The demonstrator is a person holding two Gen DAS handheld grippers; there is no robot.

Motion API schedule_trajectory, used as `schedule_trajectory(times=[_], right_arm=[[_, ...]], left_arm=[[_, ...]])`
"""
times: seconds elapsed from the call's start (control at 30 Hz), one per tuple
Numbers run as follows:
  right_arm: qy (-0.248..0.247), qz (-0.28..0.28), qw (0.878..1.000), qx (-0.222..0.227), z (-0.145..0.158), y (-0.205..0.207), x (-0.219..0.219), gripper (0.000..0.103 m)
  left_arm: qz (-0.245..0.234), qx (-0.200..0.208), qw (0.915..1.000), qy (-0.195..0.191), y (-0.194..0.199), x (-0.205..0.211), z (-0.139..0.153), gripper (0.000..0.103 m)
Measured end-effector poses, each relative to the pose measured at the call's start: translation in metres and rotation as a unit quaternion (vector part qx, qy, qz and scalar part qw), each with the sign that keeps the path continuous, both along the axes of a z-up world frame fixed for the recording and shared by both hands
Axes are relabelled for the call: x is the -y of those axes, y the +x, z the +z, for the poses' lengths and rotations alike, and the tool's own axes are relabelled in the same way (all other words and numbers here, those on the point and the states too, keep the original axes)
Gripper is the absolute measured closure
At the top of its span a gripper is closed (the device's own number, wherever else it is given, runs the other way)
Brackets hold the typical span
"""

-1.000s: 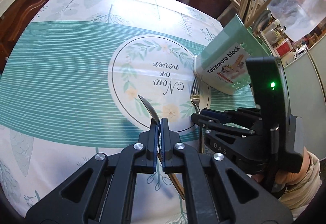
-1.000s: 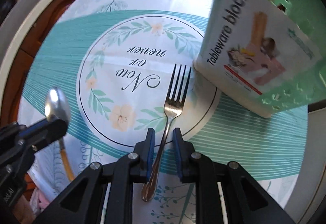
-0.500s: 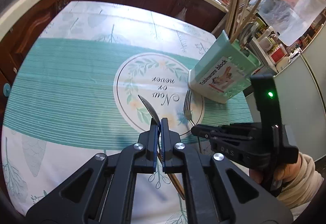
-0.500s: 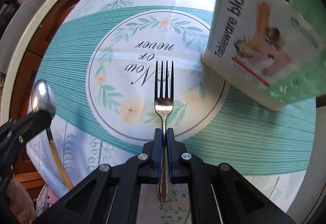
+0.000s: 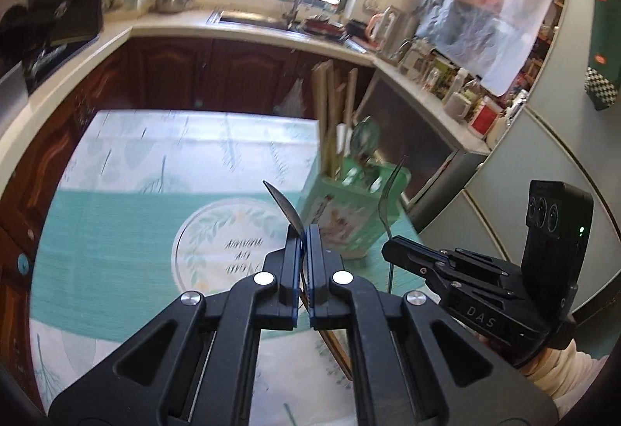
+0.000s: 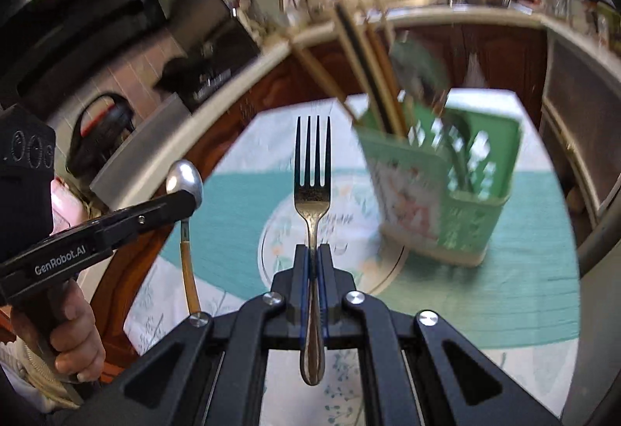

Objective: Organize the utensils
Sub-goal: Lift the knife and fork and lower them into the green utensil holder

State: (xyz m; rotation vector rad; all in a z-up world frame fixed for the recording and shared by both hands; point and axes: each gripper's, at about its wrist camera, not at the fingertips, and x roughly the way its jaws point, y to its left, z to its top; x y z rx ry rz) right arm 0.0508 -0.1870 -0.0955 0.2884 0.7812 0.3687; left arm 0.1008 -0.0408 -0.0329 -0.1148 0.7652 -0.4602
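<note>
My left gripper [image 5: 304, 232] is shut on a spoon [image 5: 285, 206] with a wooden handle, its bowl seen edge-on above the fingertips. In the right wrist view the same spoon [image 6: 185, 182] shows at the left, held by that gripper [image 6: 186, 201]. My right gripper [image 6: 314, 251] is shut on a metal fork [image 6: 313, 170], tines up and upright. From the left wrist view that fork [image 5: 390, 197] stands in the right gripper [image 5: 390, 245], close to the green utensil holder [image 5: 349, 216]. The holder [image 6: 446, 201] stands on the tablecloth with chopsticks and utensils in it.
A teal and white tablecloth [image 5: 116, 232] with a round printed motif covers the table. Behind it run brown cabinets [image 5: 194, 73], a pale counter with a sink [image 5: 252, 16], bottles and jars. A hand [image 6: 73, 333] grips the left tool's handle.
Both grippers have risen off the table and tilted up, carrying spoon and fork. The right gripper shut on the fork, which lay flat a second ago. The holder now sits lower in view.
</note>
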Motion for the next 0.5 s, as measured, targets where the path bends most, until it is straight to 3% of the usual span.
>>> schedule_trajectory(times=[0.2,0.33,0.5], right_arm=[[-0.003,-0.1,0.99,0.099,0.029,-0.004,0.042,0.099],[-0.001,-0.161,0.978,0.136,0.037,0.009,0.073,0.099],[0.007,-0.184,0.969,0.165,0.038,0.026,0.088,0.099]], left_arm=[[-0.033,0.056,0.9979,0.008,0.015,0.052,0.05,0.102],[-0.035,0.093,0.9949,0.016,0.034,0.087,0.069,0.102],[-0.028,0.123,0.9919,0.007,0.064,0.123,0.081,0.102]])
